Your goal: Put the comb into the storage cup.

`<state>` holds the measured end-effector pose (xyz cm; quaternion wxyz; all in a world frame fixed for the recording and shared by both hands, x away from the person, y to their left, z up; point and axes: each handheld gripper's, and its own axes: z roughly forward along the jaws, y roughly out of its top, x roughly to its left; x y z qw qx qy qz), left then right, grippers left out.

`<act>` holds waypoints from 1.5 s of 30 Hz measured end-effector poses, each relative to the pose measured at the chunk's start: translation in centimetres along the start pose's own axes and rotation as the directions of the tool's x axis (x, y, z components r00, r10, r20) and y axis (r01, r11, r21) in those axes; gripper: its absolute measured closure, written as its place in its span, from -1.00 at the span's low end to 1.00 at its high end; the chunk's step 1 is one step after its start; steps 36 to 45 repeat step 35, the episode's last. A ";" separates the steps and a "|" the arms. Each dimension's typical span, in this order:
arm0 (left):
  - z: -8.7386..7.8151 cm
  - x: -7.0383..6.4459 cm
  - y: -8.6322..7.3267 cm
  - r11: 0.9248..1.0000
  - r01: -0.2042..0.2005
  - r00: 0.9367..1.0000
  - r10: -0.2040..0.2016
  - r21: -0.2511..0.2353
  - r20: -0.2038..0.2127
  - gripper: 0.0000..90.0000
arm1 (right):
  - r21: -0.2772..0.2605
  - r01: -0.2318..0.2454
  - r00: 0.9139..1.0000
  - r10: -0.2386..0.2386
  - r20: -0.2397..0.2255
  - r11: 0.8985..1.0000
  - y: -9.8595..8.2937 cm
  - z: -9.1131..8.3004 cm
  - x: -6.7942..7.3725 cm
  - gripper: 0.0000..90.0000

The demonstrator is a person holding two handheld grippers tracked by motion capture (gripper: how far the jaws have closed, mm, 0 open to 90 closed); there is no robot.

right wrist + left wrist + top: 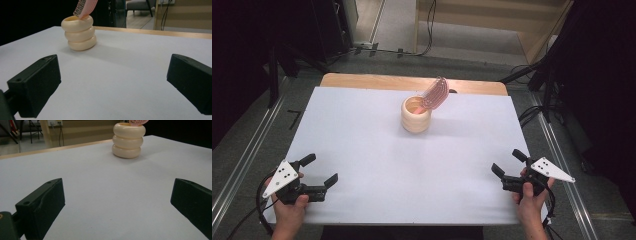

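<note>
My left gripper (323, 171) and right gripper (506, 166) are both wide open and holding nothing, far from the cup (416, 114) at the back of the table (362, 150), and bumping its leaning brush (435, 93) could tip it.

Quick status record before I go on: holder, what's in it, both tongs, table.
holder: cream ribbed cup, three stacked rings, upright, toward the far middle of the table
contents: pink brush, bristle head sticking out, leaning to the right in the high view
left tongs: open, holding nothing, near left edge, pointing toward the cup
right tongs: open, holding nothing, near right edge, pointing toward the cup
table: white top, wooden strip along the far edge
contact: neither tongs touch the cup
</note>
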<state>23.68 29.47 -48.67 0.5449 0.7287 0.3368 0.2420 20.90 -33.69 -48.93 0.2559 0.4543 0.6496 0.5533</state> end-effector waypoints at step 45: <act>-0.1 0.1 0.0 1.000 0.007 1.000 -0.007 -0.010 0.012 -1.00 | -0.006 0.036 0.998 -0.035 0.052 0.999 -2.8 -2.1 -1.5 -1.00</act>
